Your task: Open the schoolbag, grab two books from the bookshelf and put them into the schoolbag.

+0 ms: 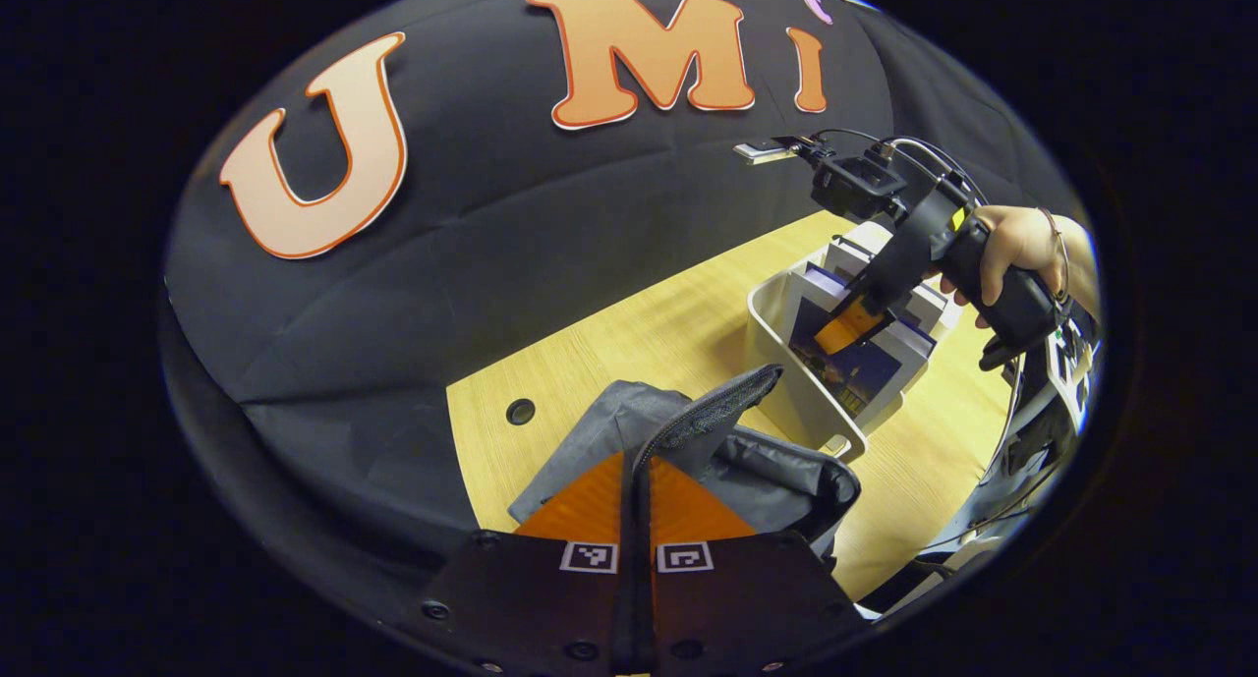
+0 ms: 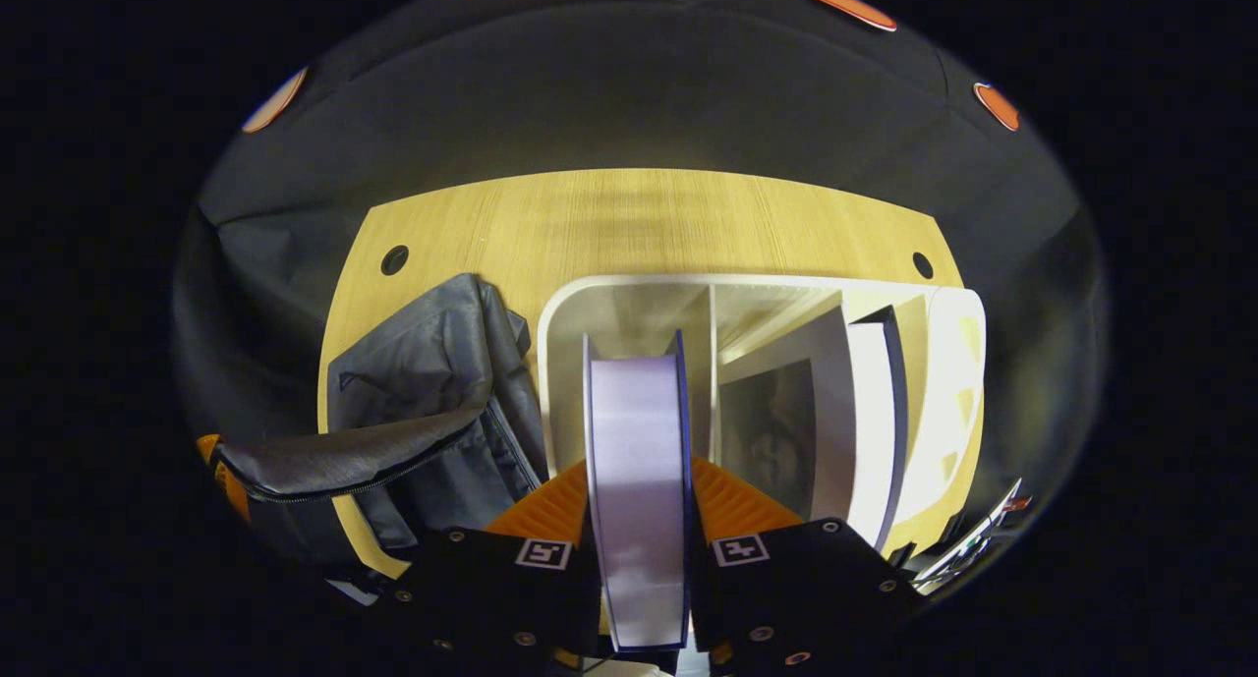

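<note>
The grey schoolbag [image 1: 747,461] lies on the wooden table just left of the white bookshelf [image 1: 776,309]. My left gripper [image 1: 637,456] is shut on the bag's zippered flap [image 1: 722,407] and holds it raised, so the bag gapes. In the right gripper view, my right gripper [image 2: 639,466] is shut on a blue-covered book [image 2: 637,431] standing upright in the bookshelf's [image 2: 609,289] left compartment. The raised flap [image 2: 344,466] and the bag [image 2: 432,363] show at the left there. In the left gripper view a hand holds the right gripper [image 1: 850,328] down among the books.
Two more books [image 2: 855,412] lean in the bookshelf's right compartment. The table [image 2: 629,215] has a round cable hole near each back corner [image 2: 394,259]. Black cloth hangs behind it. Cables and gear [image 1: 1042,431] sit off the table's right edge.
</note>
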Action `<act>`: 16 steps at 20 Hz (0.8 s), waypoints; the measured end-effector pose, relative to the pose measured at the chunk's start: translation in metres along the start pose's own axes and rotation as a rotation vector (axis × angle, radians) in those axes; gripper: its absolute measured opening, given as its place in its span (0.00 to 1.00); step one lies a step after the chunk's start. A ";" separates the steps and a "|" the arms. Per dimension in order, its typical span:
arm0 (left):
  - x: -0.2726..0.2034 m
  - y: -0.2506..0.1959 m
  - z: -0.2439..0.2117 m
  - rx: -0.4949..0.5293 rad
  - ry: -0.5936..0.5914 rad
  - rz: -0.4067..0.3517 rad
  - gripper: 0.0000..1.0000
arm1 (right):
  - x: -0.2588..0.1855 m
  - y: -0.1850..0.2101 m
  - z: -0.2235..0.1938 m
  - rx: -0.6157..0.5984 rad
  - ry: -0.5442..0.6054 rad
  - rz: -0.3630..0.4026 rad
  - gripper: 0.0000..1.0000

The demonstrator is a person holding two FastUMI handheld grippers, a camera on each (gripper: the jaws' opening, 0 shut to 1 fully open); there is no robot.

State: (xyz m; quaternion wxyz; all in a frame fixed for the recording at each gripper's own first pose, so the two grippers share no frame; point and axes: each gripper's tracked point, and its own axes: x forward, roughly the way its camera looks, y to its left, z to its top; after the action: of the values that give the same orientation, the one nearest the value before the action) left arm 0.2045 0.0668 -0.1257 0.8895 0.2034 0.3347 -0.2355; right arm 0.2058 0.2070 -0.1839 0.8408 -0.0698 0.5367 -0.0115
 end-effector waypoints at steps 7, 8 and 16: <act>-0.011 -0.009 -0.005 0.031 0.000 -0.019 0.00 | -0.076 -0.002 0.011 0.020 -0.110 0.004 0.37; -0.011 -0.010 -0.006 0.030 0.002 -0.023 0.01 | -0.090 -0.002 0.013 0.029 -0.132 0.008 0.37; -0.010 -0.016 -0.012 0.079 0.004 -0.059 0.01 | -0.206 -0.009 -0.021 0.185 -0.336 0.081 0.36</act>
State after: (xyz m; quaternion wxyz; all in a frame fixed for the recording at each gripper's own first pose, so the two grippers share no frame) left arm 0.1827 0.0629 -0.1308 0.8728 0.2287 0.3327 -0.2742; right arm 0.1004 0.2154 -0.0054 0.9212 0.0284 0.3876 -0.0154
